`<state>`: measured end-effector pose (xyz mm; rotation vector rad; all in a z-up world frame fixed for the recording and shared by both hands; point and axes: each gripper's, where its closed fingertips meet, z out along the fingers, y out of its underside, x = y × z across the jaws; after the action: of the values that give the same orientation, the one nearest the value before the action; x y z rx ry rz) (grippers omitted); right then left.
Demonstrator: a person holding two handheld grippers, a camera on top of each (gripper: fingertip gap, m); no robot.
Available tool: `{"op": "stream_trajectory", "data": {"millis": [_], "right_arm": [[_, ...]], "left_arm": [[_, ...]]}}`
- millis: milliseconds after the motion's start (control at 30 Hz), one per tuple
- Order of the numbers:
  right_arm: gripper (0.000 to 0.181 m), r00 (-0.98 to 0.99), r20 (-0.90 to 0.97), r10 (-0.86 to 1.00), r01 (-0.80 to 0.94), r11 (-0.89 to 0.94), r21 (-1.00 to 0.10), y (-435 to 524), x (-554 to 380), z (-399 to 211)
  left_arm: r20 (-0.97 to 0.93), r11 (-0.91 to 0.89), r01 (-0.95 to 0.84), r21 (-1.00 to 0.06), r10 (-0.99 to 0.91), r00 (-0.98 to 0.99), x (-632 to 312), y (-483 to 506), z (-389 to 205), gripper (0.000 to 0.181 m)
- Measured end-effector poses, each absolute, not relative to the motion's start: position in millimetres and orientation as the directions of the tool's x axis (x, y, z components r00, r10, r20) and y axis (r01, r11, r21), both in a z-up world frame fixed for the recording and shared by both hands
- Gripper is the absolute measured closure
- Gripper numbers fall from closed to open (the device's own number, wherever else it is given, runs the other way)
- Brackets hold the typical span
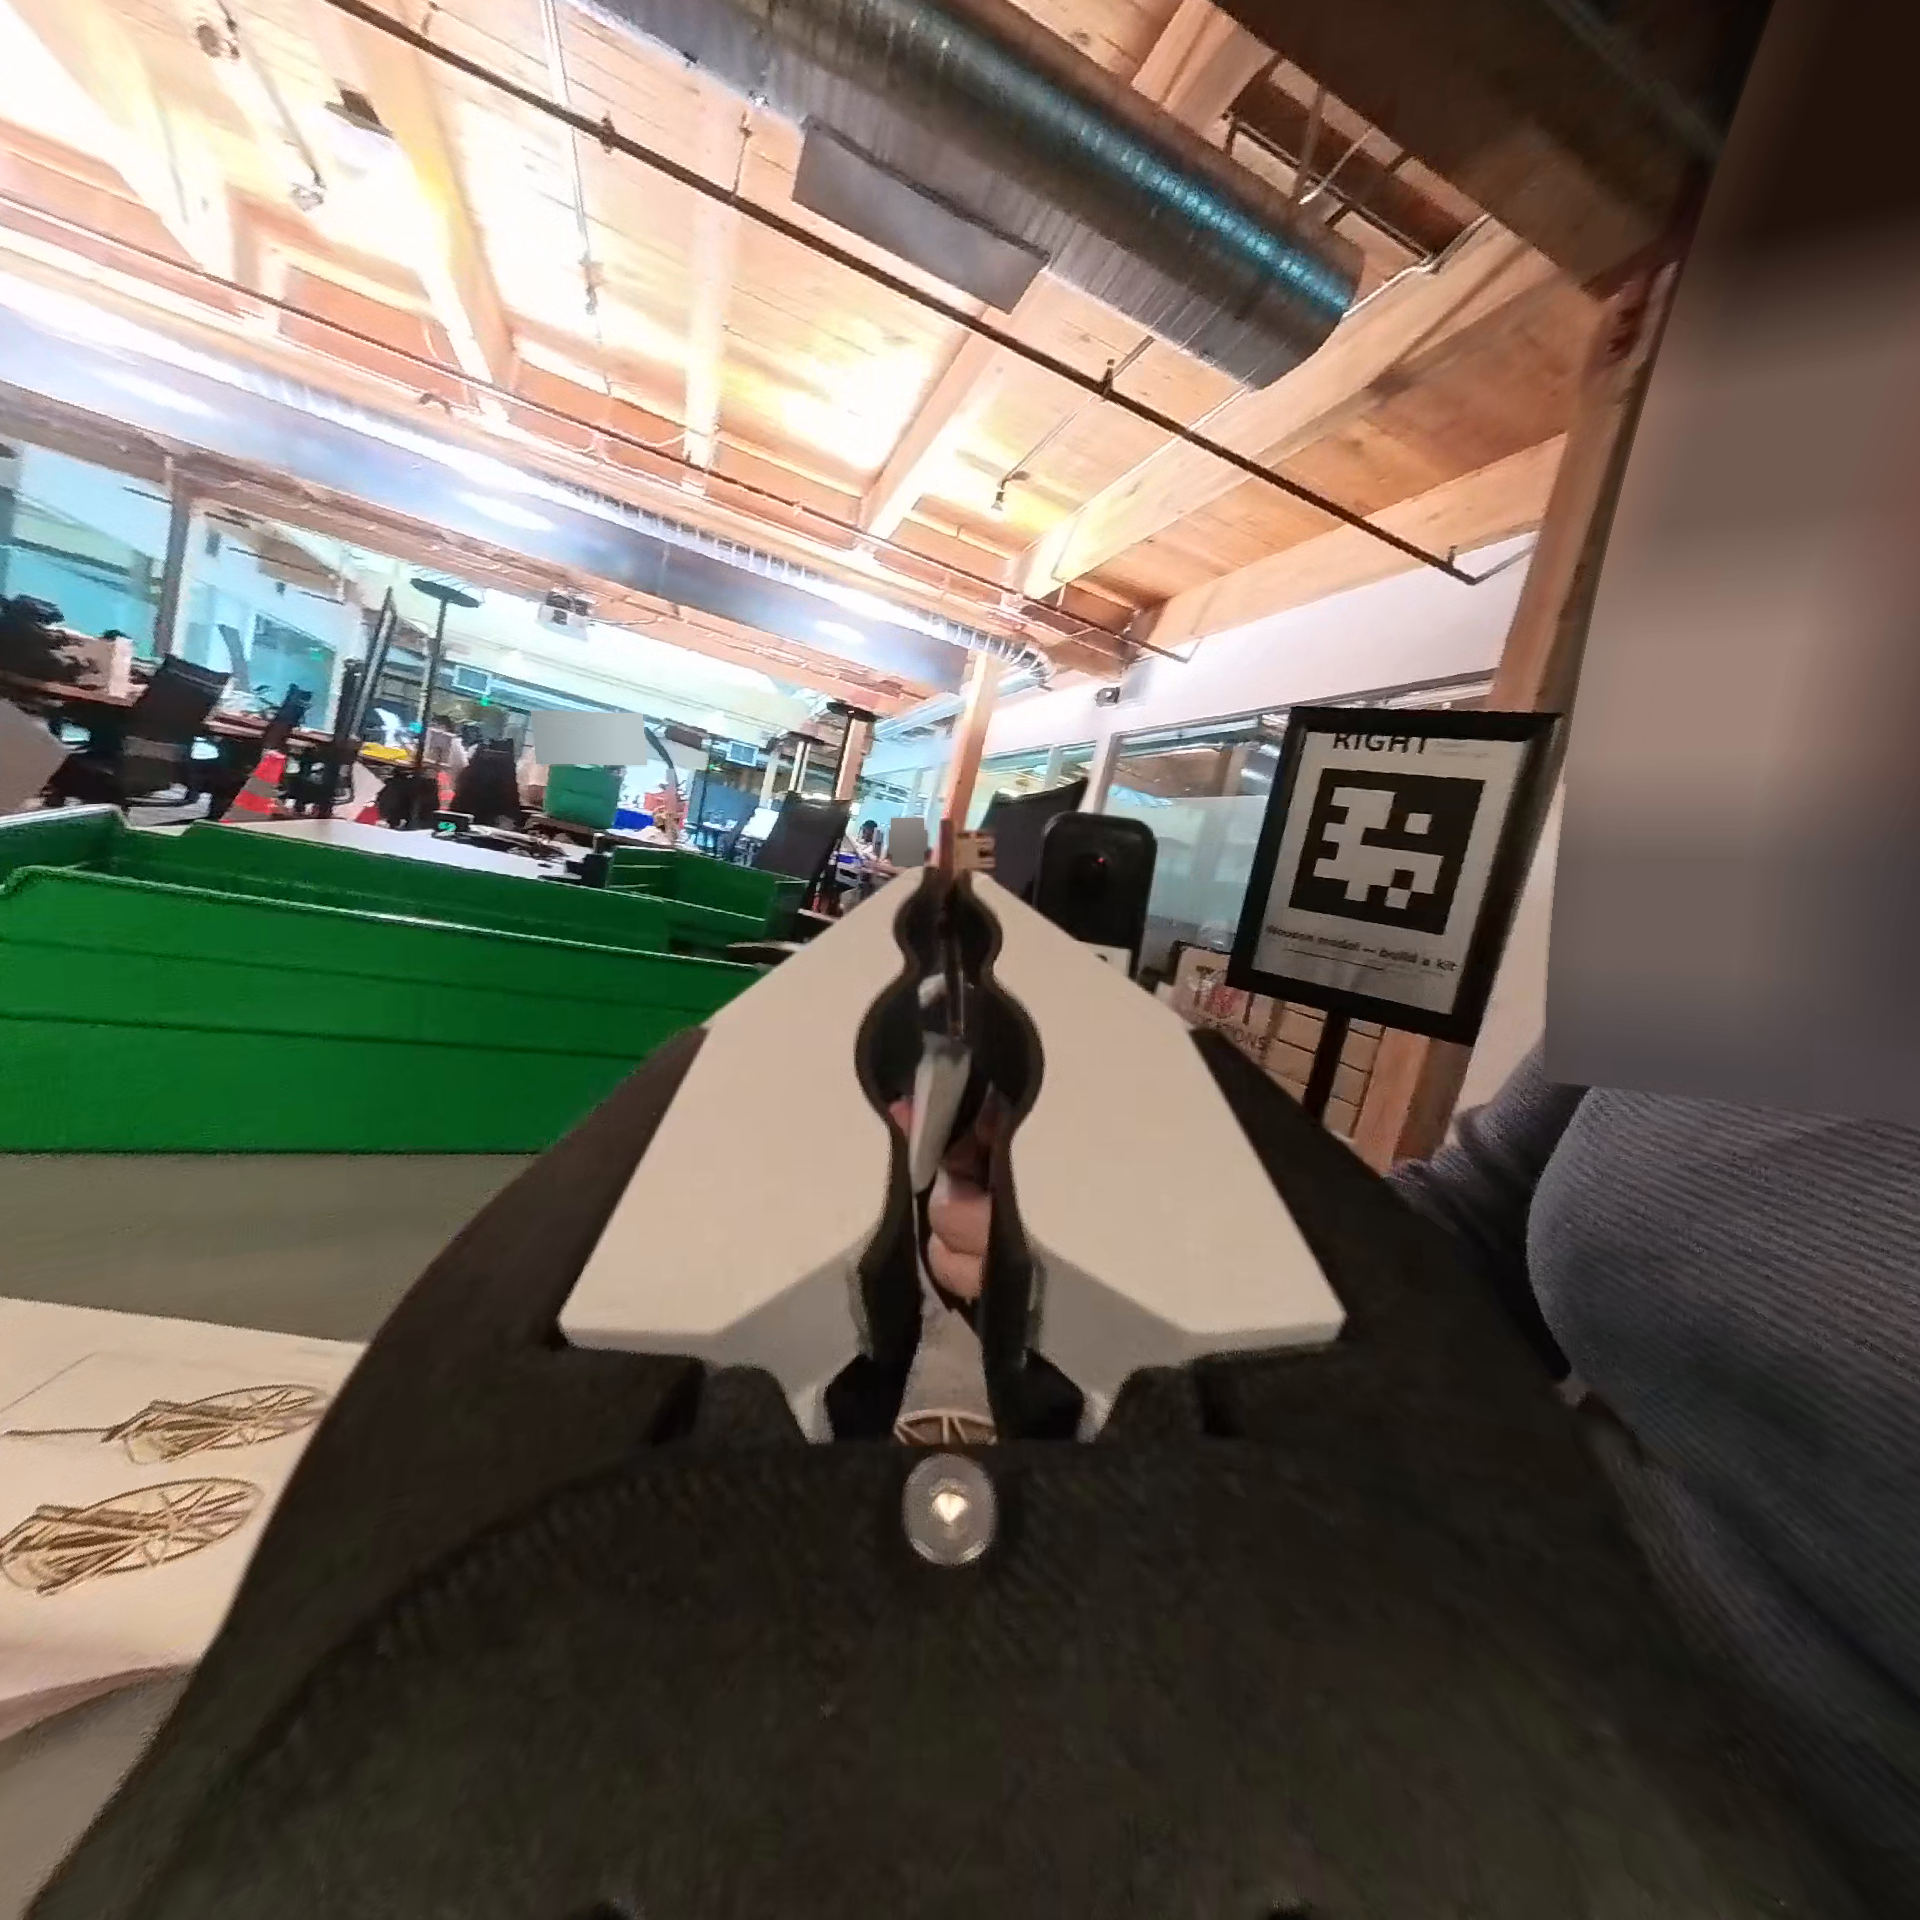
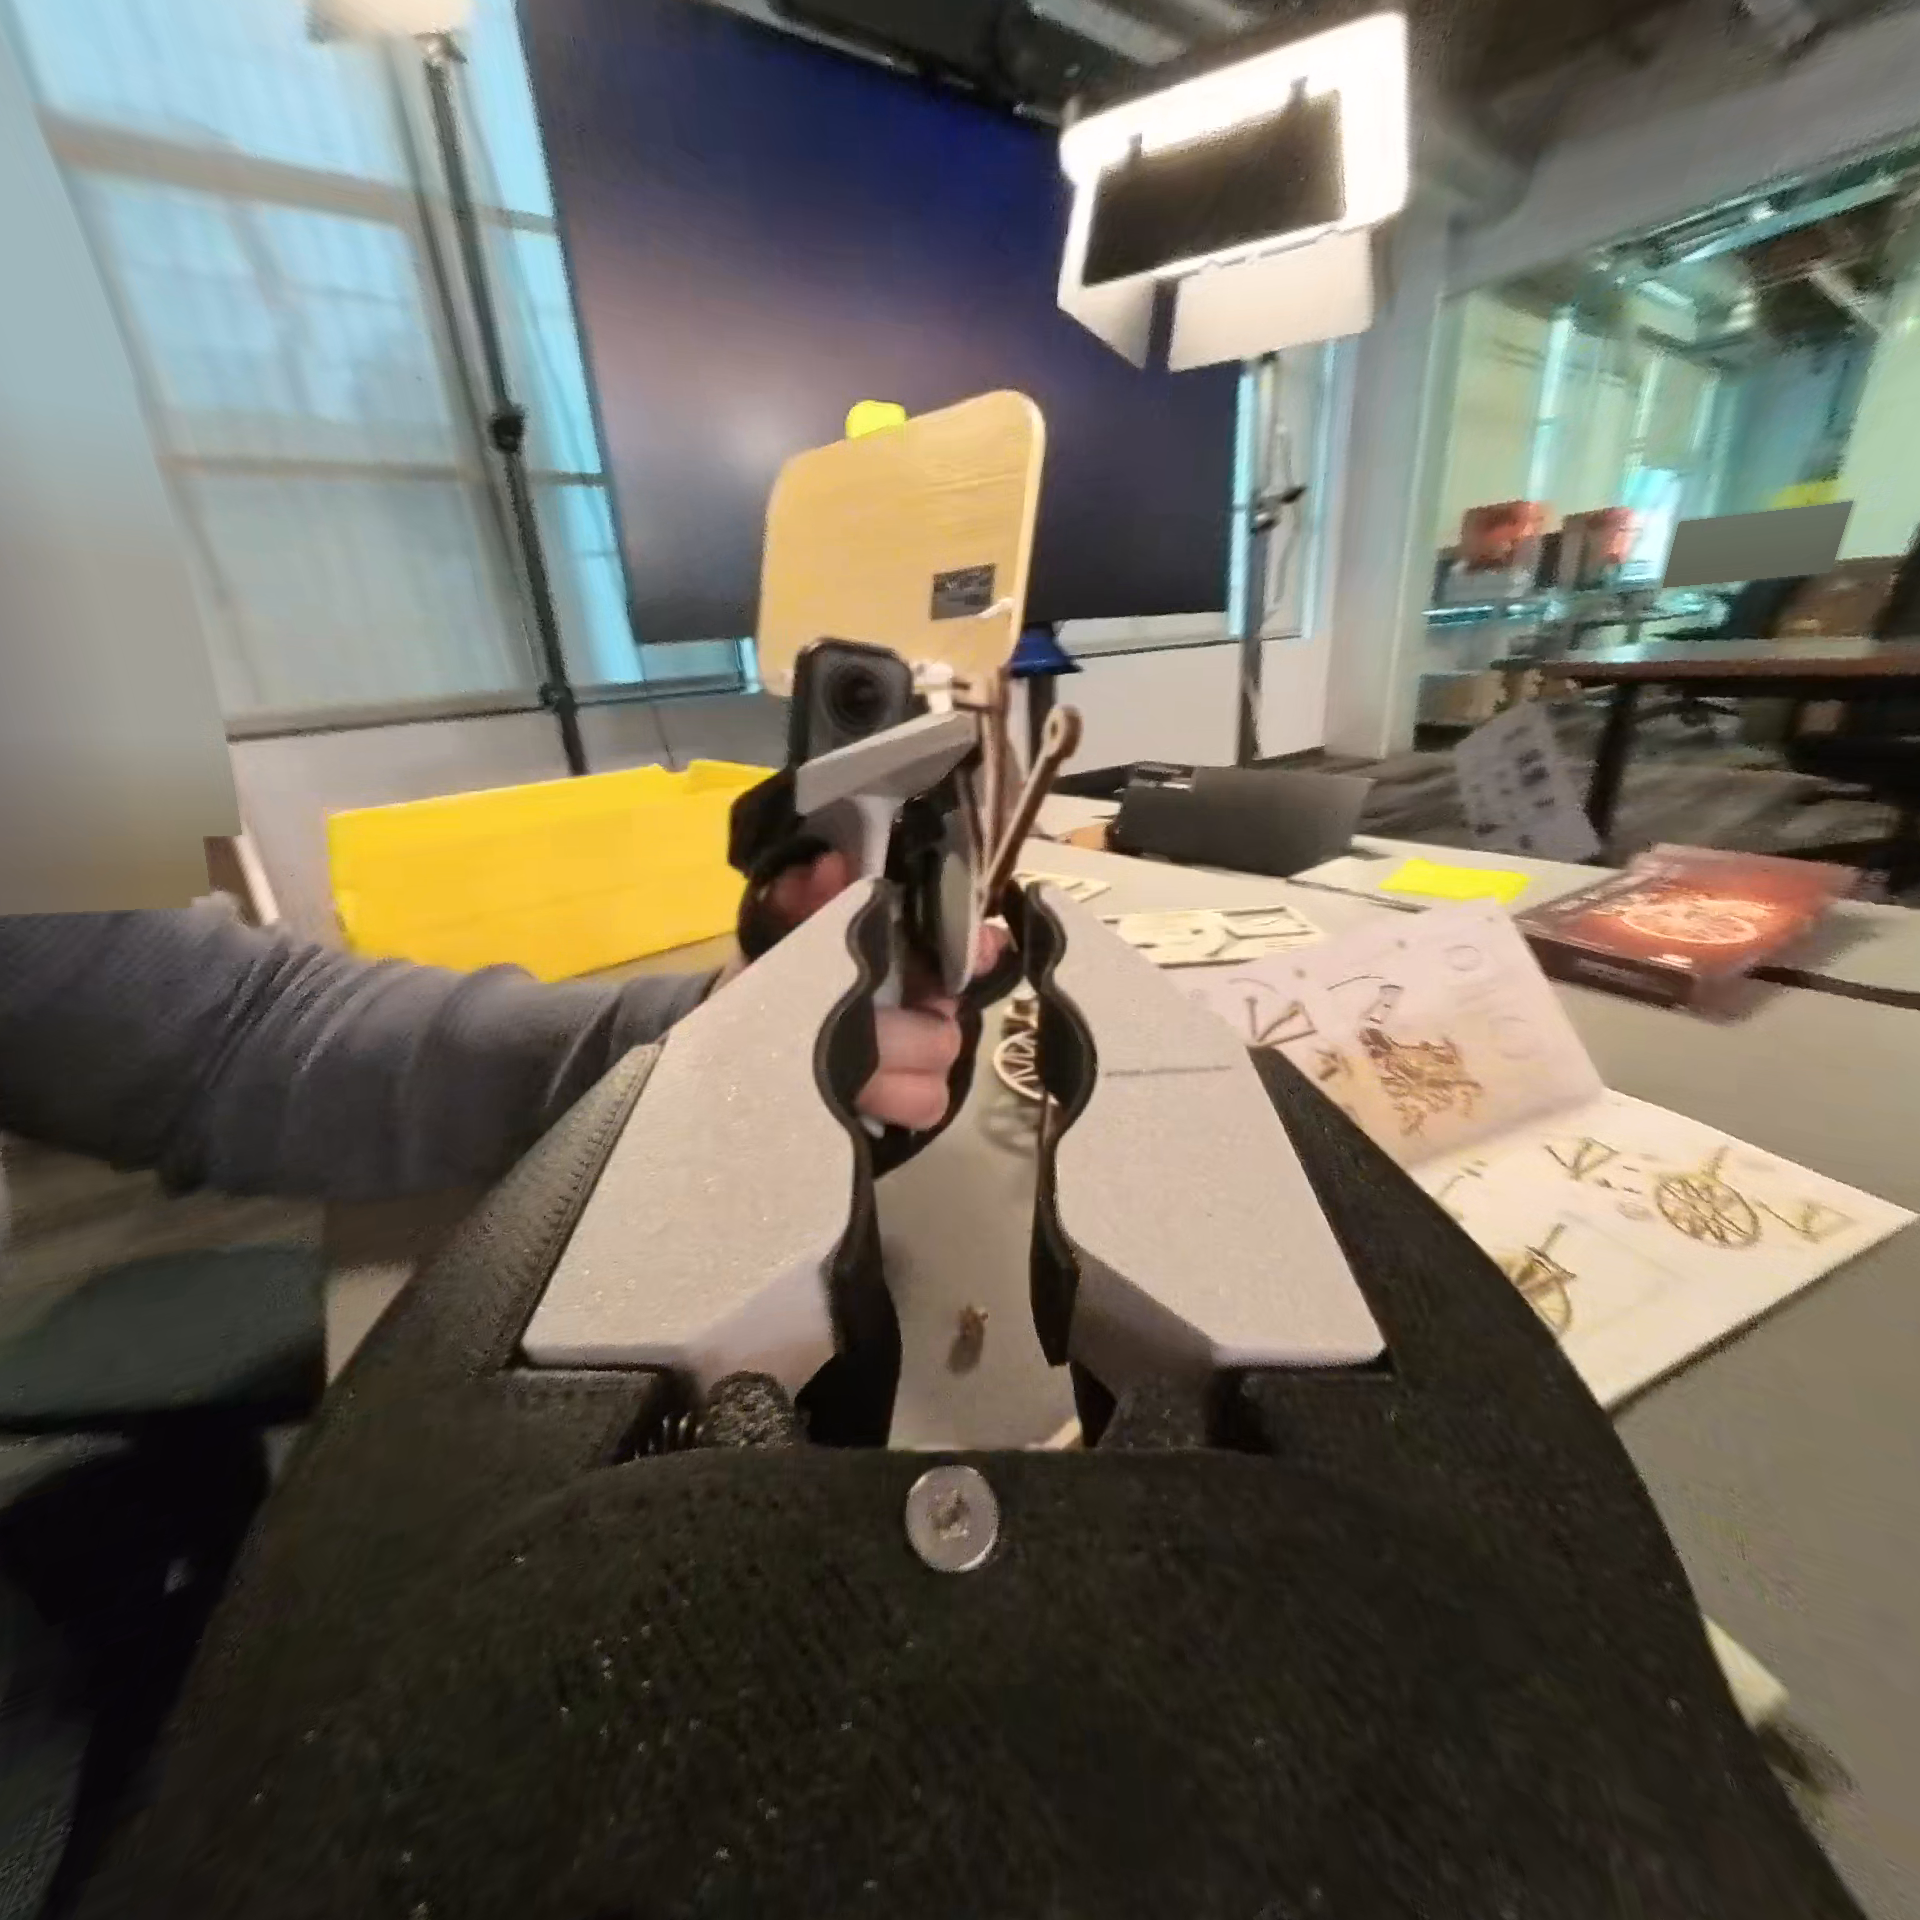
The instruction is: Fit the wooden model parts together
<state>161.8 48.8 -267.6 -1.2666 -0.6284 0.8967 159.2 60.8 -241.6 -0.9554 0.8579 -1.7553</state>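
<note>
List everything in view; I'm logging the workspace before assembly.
Green bins: several, green, stacked at left.
Yellow bin: one, yellow, far left.
Instruction sheet: one, white, unfolded on the table.
Box: one, dark red, far right.
Wooden wheel: one, pale, on the table.
Marker sign: one, black-framed, right.
Wooden part: one, tan, in left gripper.
Left gripper: white fingers, shut.
Right gripper: white fingers, open, empty.
Sleeve: grey-blue.

Table layout, right wrist view
Instruction sheet (image 2: 1621,1174) lies on the table (image 2: 1766,1455), right of the right gripper (image 2: 951,925); box (image 2: 1683,925) behind it; bin (image 2: 540,883) far left
</note>
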Motion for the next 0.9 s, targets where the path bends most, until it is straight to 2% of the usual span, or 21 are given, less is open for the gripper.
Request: {"op": "stream_trajectory", "data": {"millis": [67, 200, 300, 400, 467, 533, 667, 800, 900], "right_arm": [[0.159, 0.553, -0.075, 0.830, -0.211, 0.053, -0.976, 49, 161, -265], [0.178, 0.564, -0.040, 0.825, -0.167, 0.067, -0.984, 45, 159, -264], [0.181, 0.576, -0.011, 0.818, -0.124, 0.074, -0.990, 40, 162, -266], [0.181, 0.654, 0.128, 0.746, 0.030, 0.143, -0.989, 39, 178, -273], [0.181, 0.687, 0.295, 0.664, 0.218, 0.199, -0.955, 37, 194, -282], [0.181, 0.648, 0.512, 0.564, 0.462, 0.243, -0.853, 33, 212, -295], [0.181, 0.375, 0.833, 0.408, 0.821, 0.271, -0.502, 18, 247, -326], [0.181, 0.090, 0.953, 0.290, 0.937, 0.298, -0.179, 5, 272, -351], [0.181, -0.015, 0.974, 0.225, 0.943, 0.328, -0.061, -3, 278, -361]], "left_arm": [[0.228, -0.334, 0.389, -0.859, -0.929, -0.293, 158, 57, -241, 0.180], [0.196, -0.318, 0.372, -0.872, -0.923, -0.330, 159, 48, -241, 0.181], [0.193, -0.305, 0.340, -0.890, -0.926, -0.324, 161, 46, -244, 0.177], [0.230, -0.303, 0.284, -0.910, -0.938, -0.260, 169, 53, -256, 0.164], [0.252, -0.304, 0.269, -0.914, -0.944, -0.212, 171, 61, -261, 0.154], [0.267, -0.299, 0.264, -0.917, -0.952, -0.149, 171, 72, -265, 0.150], [0.251, -0.262, 0.203, -0.944, -0.965, -0.078, 176, 77, -275, 0.150], [0.203, -0.207, 0.055, -0.977, -0.977, -0.065, 196, 60, -293, 0.152], [0.091, -0.078, -0.118, -0.990, -0.990, -0.110, 216, 37, -315, 0.149]]}}
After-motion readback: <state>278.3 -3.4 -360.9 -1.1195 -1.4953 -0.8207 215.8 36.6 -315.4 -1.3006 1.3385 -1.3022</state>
